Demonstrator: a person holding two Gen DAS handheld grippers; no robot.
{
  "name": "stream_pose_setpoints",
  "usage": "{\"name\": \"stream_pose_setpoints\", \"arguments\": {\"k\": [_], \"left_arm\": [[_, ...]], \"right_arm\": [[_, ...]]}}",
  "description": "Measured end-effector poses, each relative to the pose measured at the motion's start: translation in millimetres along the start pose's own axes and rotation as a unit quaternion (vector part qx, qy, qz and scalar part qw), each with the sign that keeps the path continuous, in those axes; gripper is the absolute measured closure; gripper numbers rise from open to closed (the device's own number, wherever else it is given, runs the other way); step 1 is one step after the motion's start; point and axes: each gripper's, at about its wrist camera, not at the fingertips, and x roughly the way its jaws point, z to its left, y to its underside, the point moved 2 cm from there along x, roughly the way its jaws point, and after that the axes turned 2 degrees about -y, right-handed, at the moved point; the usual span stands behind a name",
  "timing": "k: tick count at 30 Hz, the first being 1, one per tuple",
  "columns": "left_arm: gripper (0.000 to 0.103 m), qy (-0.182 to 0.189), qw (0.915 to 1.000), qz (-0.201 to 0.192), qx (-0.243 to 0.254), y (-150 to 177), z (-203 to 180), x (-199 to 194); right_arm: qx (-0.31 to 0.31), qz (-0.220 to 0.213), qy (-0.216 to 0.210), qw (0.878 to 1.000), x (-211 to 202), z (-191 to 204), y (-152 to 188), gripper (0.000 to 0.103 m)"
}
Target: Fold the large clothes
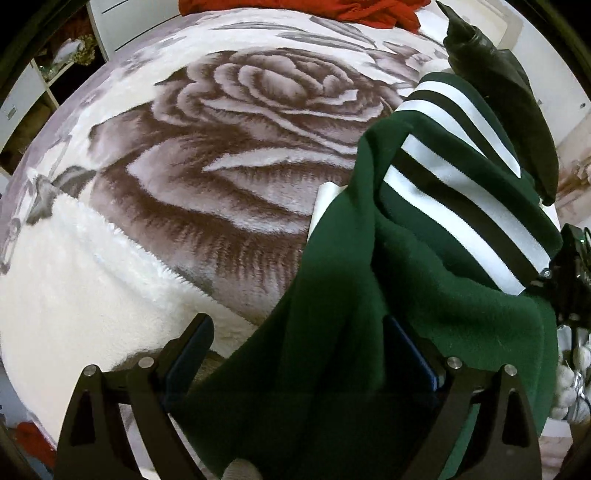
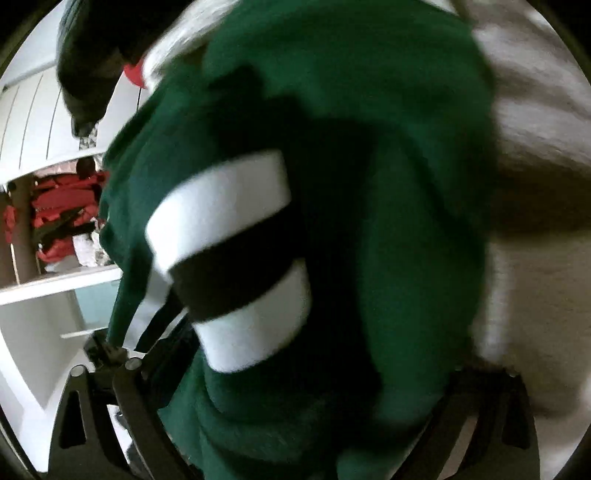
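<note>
A dark green garment [image 1: 340, 295] with white and black stripes [image 1: 454, 206] hangs over a bed blanket with a large rose print [image 1: 229, 147]. My left gripper [image 1: 299, 354] has its fingers wide apart; the cloth drapes between them and over the right finger [image 1: 410, 354]. In the right wrist view the same green garment [image 2: 369, 184] fills the frame, blurred, with its striped band [image 2: 229, 258] close to the lens. My right gripper [image 2: 295, 387] is buried in the cloth, and its fingertips are hidden.
A red cloth [image 1: 332, 9] lies at the far edge of the bed. A dark garment [image 1: 509, 103] lies at the right. White shelves [image 2: 55, 288] with red folded clothes [image 2: 62, 210] stand at the left of the right wrist view.
</note>
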Motion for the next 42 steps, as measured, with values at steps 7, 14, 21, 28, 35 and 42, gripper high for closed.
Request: {"name": "stream_pose_setpoints", "arguments": {"k": [7, 14, 21, 28, 35, 42], "left_arm": [[0.007, -0.008, 0.9997, -0.013, -0.018, 16, 26, -48], [0.007, -0.100, 0.9948, -0.008, -0.014, 98, 75, -79], [0.007, -0.148, 0.9871, 0.060, -0.013, 164, 88, 13], [0.000, -0.118, 0.9902, 0.040, -0.063, 161, 101, 34], [0.000, -0.119, 0.9885, 0.053, -0.077, 153, 100, 25], [0.000, -0.103, 0.9850, 0.003, -0.138, 151, 86, -58]], "right_arm": [[0.130, -0.102, -0.104, 0.981, -41, -1, 75, 0.065], [0.327, -0.204, -0.135, 0.913, -63, -42, 285, 0.061], [0.339, -0.112, -0.083, 0.930, -45, -80, 294, 0.039], [0.217, -0.058, 0.039, 0.974, -127, -25, 279, 0.036], [0.001, -0.049, 0.076, 0.996, -128, 66, 178, 0.031], [-0.012, 0.090, 0.136, 0.987, -42, 61, 106, 0.097]]}}
